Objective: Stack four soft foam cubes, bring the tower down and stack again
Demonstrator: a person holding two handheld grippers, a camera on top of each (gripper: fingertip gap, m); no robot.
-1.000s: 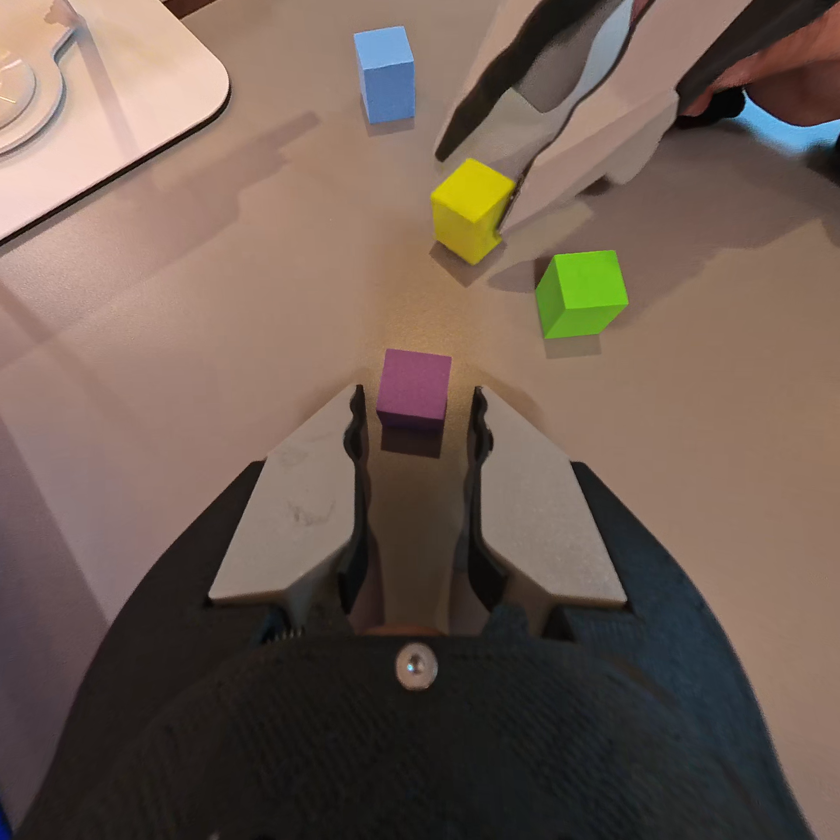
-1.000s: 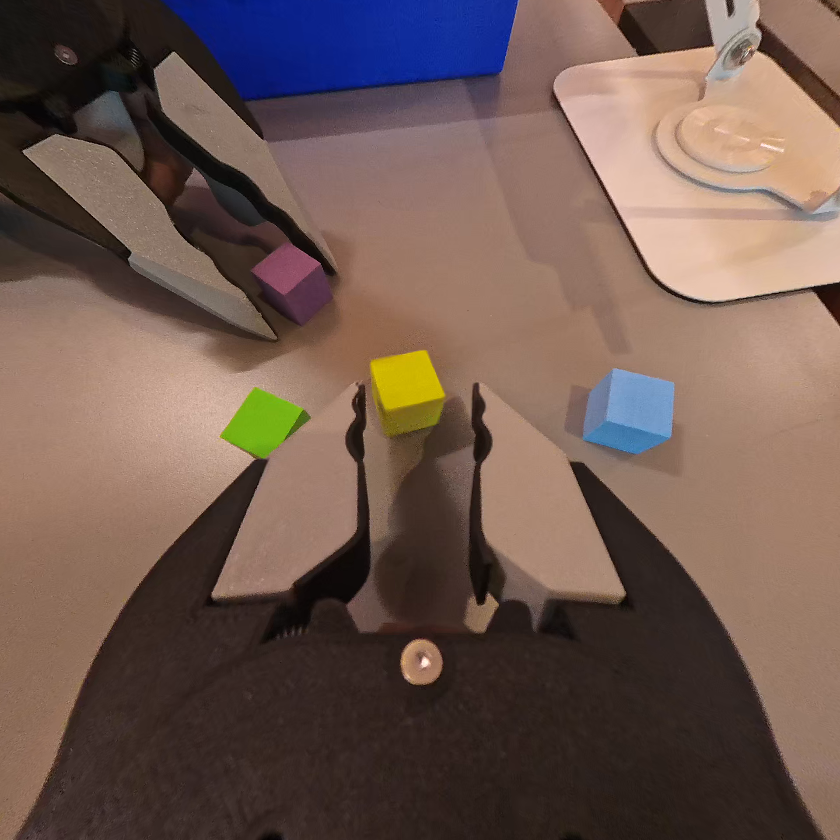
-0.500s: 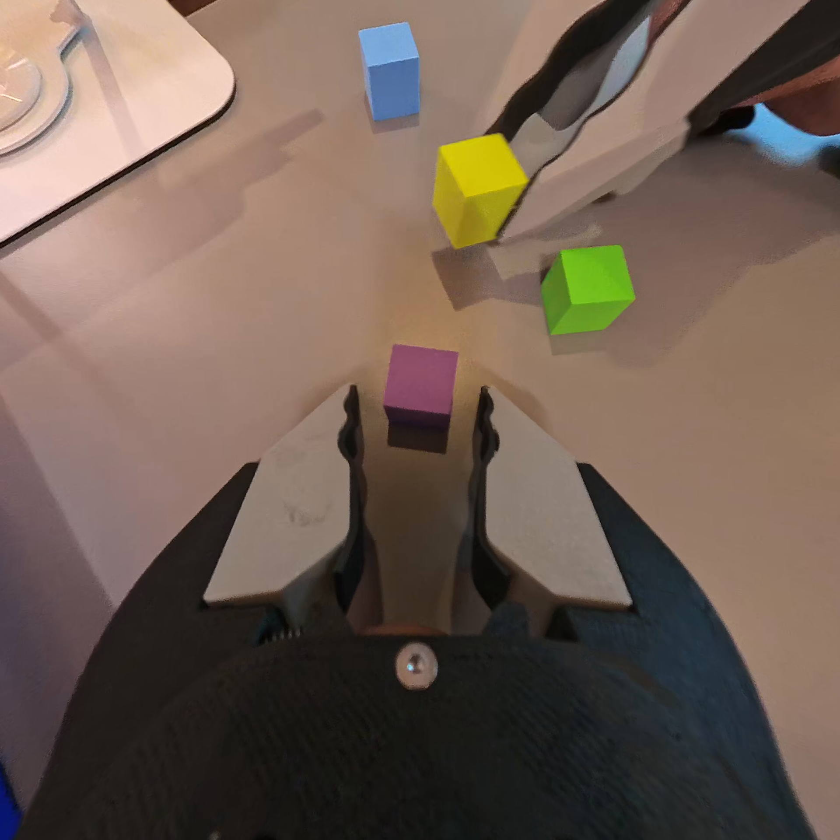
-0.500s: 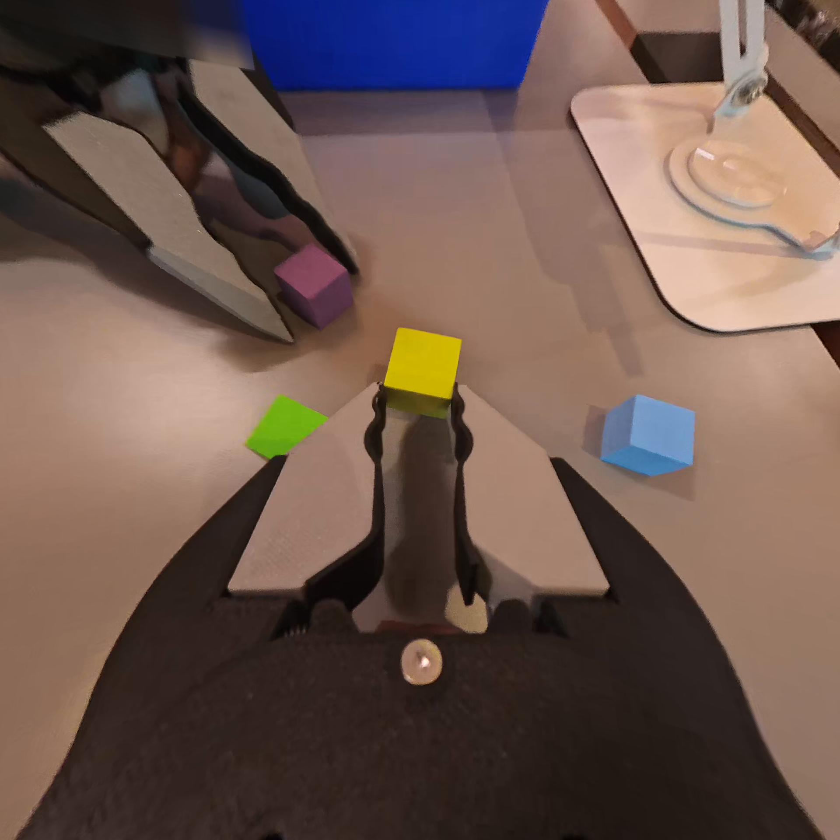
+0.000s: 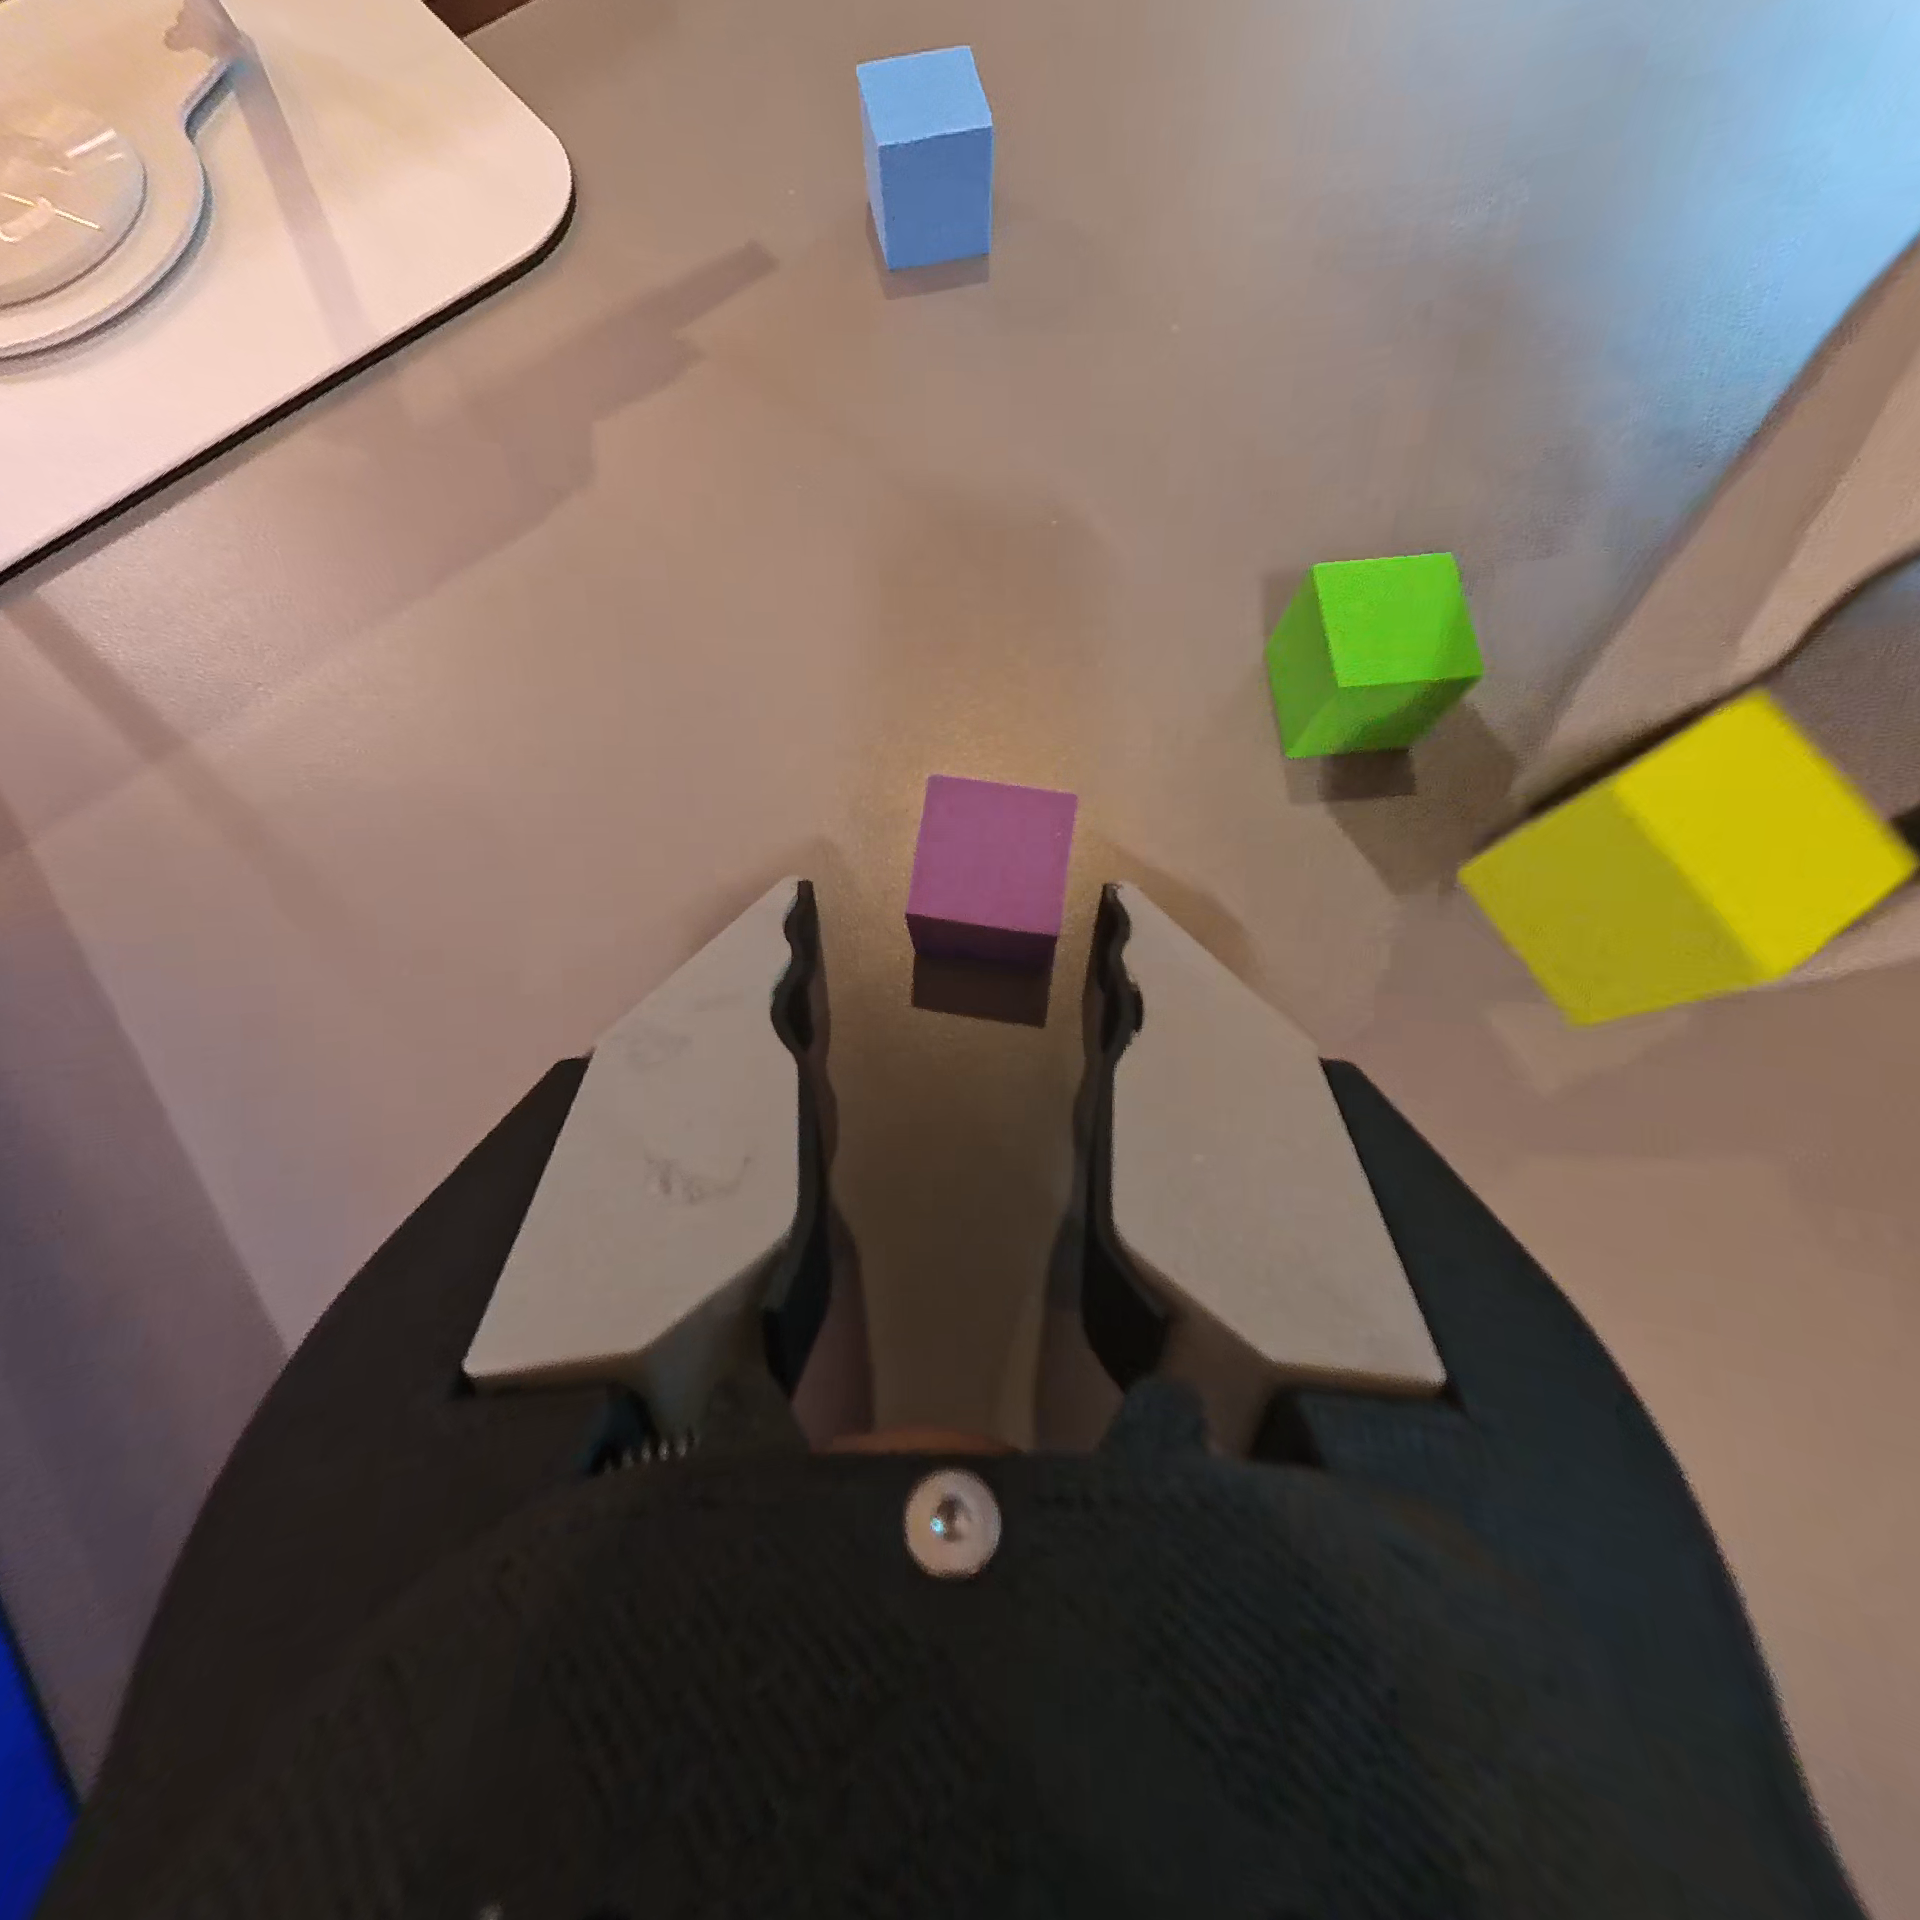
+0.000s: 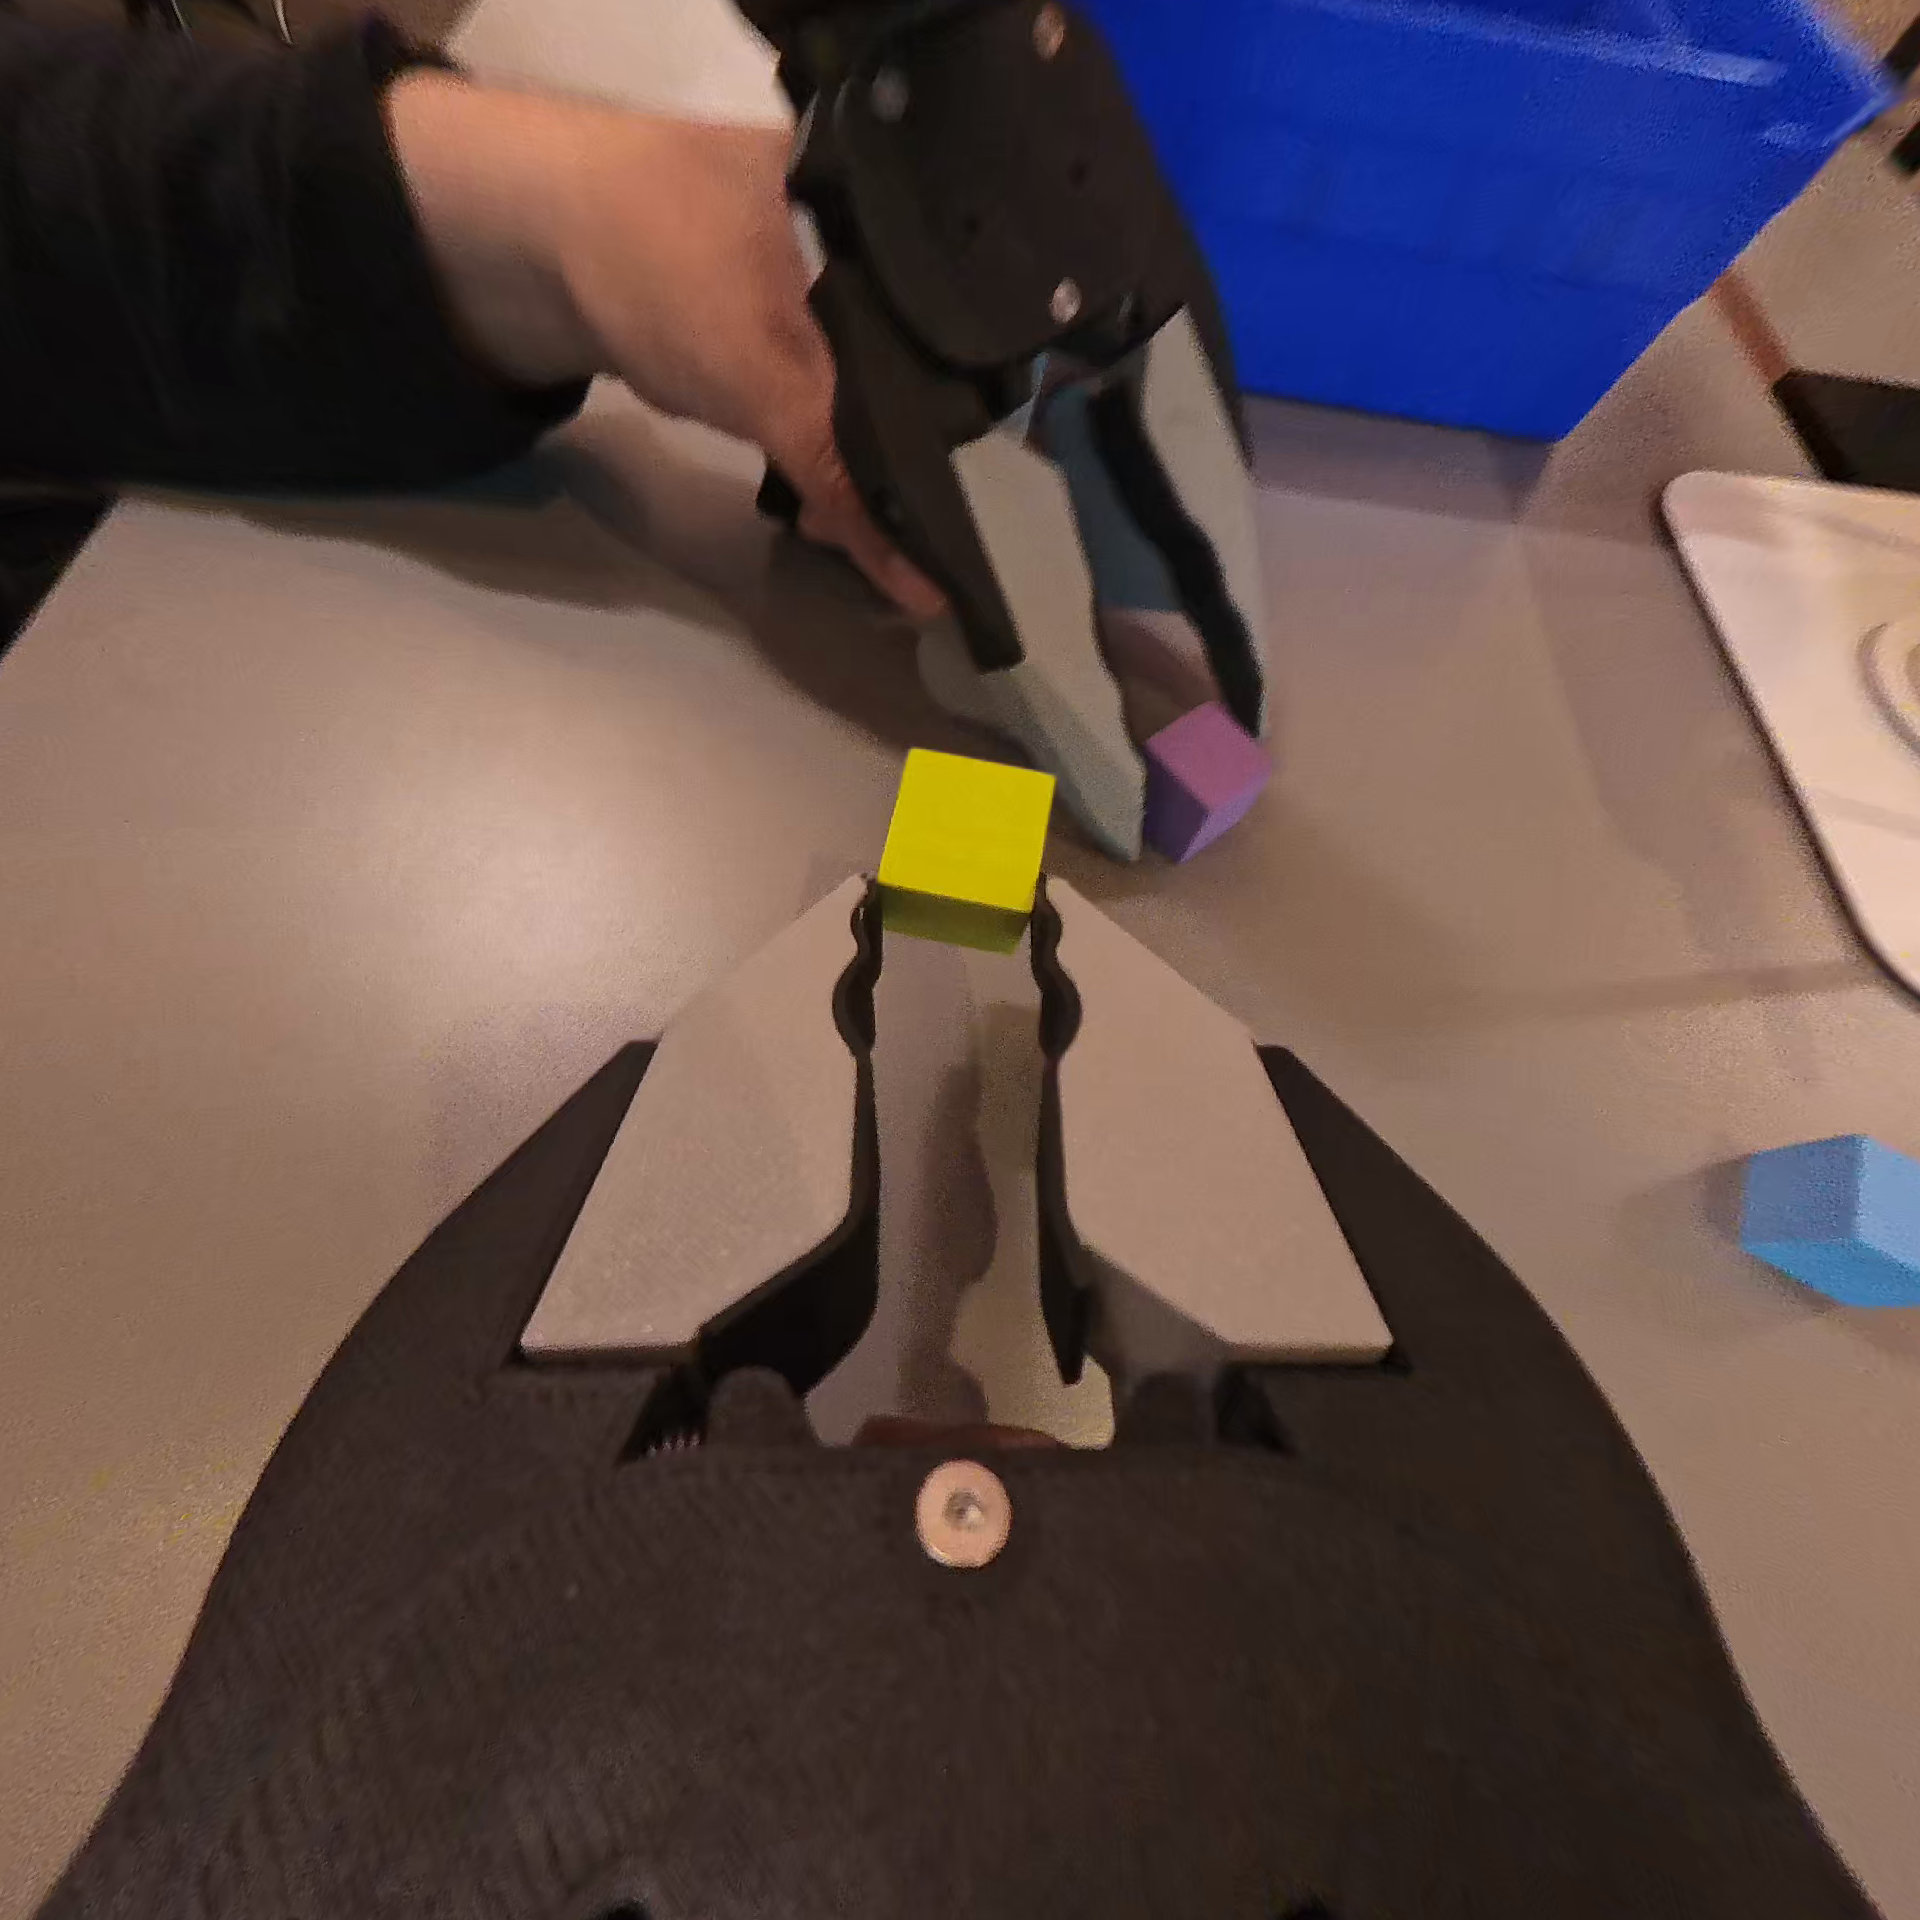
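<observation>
Your right wrist view cuts the blue cube (image 6: 1839, 1216) at the frame edge and hides the green cube (image 5: 1371, 655). Your right tool (image 6: 956, 904) is clamped on the yellow cube (image 6: 966, 831), lifted off the desk (image 6: 364, 779). Your left tool (image 5: 951, 899) stands apart, tips flanking the purple cube (image 5: 992, 868) resting on the desk.

Left gripper (image 5: 954, 899) jaws straddle the purple cube (image 5: 992, 868) with slack each side; green cube (image 5: 1371, 652) and the held yellow cube (image 5: 1683, 857) crowd its right, bare table (image 5: 436, 727) lies left, blue cube (image 5: 925, 171) well ahead.
</observation>
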